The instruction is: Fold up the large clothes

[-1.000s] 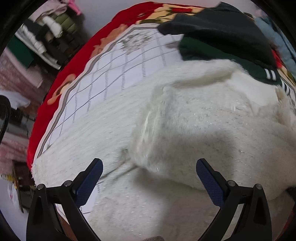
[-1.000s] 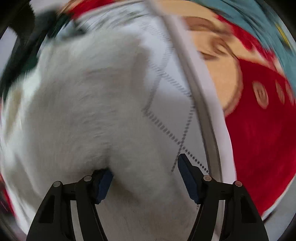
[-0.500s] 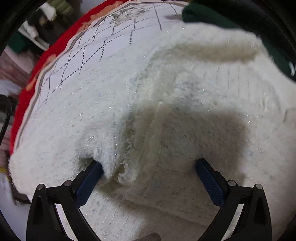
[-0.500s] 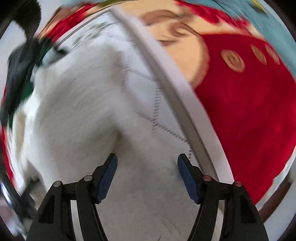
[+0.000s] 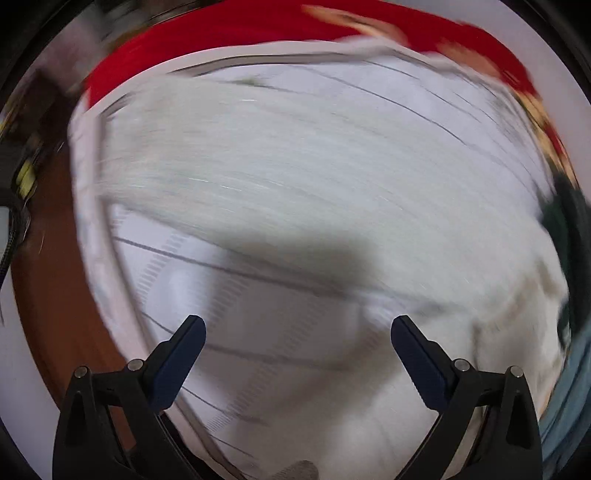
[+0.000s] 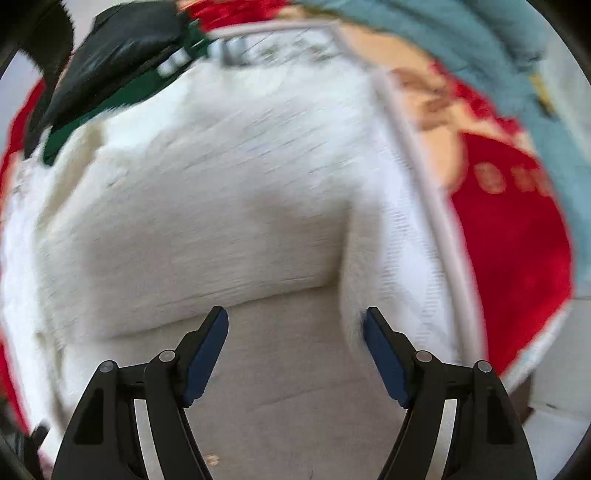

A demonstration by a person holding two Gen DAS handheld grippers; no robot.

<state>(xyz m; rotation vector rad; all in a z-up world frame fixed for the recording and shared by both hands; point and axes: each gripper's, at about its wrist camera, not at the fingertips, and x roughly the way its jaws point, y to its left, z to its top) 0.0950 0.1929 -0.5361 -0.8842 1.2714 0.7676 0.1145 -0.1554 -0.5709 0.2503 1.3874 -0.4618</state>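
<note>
Two claws hang over a big bed, and both point down at it. The biggest thing is the bed cover (image 5: pixel 258 306), white in the middle with thin dark lines and red round its edge. On it lies the big fluffy white sweater (image 6: pixel 207 206), the thing to be folded; it looks partly folded, with a thick doubled edge lying across it. A pile of dark clothes (image 6: pixel 122 55), black and green, sits at the far end and touches the sweater, and some blue cloth (image 6: pixel 480 33) lies at the far right of the bed. The left claw (image 5: pixel 297 345) is wide and holds nothing; only the bed cover shows between its blue pads (image 5: pixel 177 363). The right claw (image 6: pixel 295 334) is opening wider, with nothing pinched between its pads, and a soft white fold lies right by its right one. Both pictures are smeared, so small details are hard to see. To do this step well, I think each claw should pick one edge of the sweater, pinch the whole thick layer, lift both sides evenly, and keep clear of the dark pile.
</note>
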